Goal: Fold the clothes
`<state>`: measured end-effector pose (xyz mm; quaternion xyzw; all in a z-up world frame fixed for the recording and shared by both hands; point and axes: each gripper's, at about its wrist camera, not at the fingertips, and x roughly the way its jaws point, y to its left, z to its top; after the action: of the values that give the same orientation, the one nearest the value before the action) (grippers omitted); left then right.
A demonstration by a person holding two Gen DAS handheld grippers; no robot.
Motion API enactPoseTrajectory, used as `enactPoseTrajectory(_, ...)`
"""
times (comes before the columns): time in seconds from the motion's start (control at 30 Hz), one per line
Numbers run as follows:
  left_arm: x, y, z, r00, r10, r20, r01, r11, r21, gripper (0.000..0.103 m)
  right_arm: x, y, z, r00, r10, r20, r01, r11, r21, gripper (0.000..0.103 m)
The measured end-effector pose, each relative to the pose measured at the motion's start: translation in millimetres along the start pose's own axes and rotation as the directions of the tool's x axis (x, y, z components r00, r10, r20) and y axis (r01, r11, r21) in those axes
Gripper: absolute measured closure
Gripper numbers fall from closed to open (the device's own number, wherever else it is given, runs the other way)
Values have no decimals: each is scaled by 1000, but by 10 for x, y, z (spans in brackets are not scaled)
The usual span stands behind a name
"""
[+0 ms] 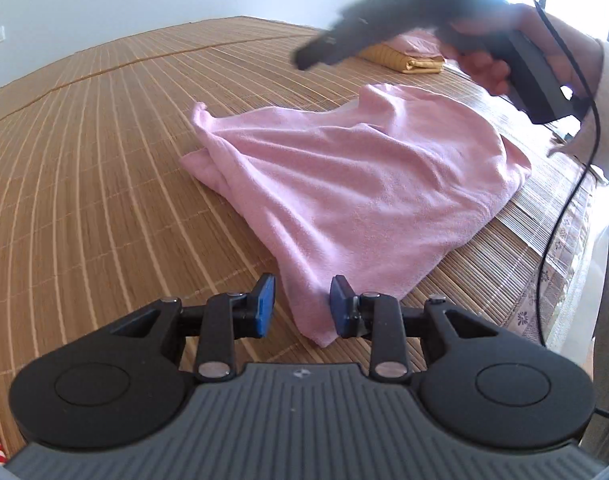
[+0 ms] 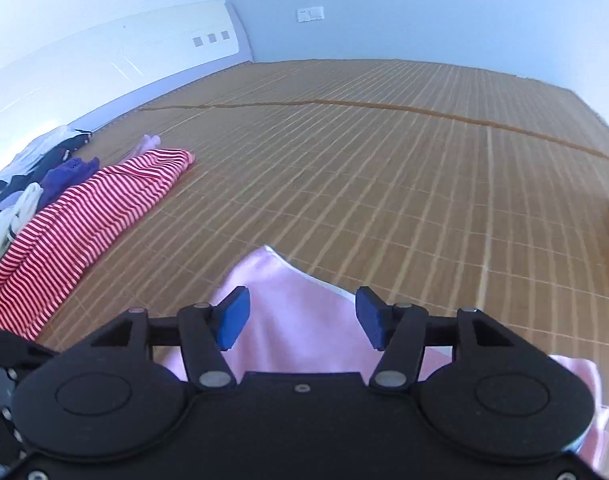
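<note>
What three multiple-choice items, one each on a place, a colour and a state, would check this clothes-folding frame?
1. Where does the red-and-white striped garment lie in the right wrist view?
A. To the left of the pink garment
B. On top of the yellow stack
C. Between the right gripper's fingers

2. What colour is the garment lying in front of the left gripper?
A. Purple
B. Pink
C. Yellow

3. How do the jaws of the right gripper stand?
A. Shut on the striped garment
B. Shut on nothing
C. Open, above pink cloth

Key: 1 A, it lies on the mat at the left, by a pile of other clothes. 2 B, the cloth is pale pink; the folded yellow piece sits farther off. 3 C, the blue pads stand well apart.
</note>
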<state>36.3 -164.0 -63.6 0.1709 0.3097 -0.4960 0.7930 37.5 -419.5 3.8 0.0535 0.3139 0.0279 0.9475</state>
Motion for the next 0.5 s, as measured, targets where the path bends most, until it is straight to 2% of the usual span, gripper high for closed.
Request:
enactPoseTrajectory(0.07,-71,112,18,1000,27,13,-27,999,-30,68,-190,-344,-186,992,-126,17,126,991,37,39)
enactPoseTrajectory(0.17,-194,238,-13,994,79,76,-73,994,-86,68,-422,-885,-476,958,-287,10,284,952,111,38)
enactPoseTrajectory(0.2,-180,265,-4,990,98,99,-87,990,-111,61,-474,-1037,-565,950,-311,1,308,942,133,38)
enactPoseTrajectory(0.23,-153,270,25,988,109,112,-93,986,-135,55,-511,-1169,-654,946,-324,-6,321,935,150,38)
enactPoseTrajectory(0.27,-125,266,54,987,104,119,-87,986,-143,42,-541,-1272,-734,946,-324,-5,321,933,161,38)
enactPoseTrajectory(0.37,-33,248,152,983,105,148,-80,984,-161,39,-585,-1450,-888,957,-290,22,282,944,170,38)
enactPoseTrajectory(0.43,45,228,234,976,122,178,-92,982,-167,33,-572,-1491,-938,962,-267,53,256,953,161,38)
enactPoseTrajectory(0.47,128,207,301,967,155,202,-119,977,-178,25,-538,-1489,-930,961,-267,69,255,955,151,39)
enactPoseTrajectory(0.5,188,214,357,961,175,214,-138,974,-178,22,-503,-1487,-923,960,-266,84,253,957,141,40)
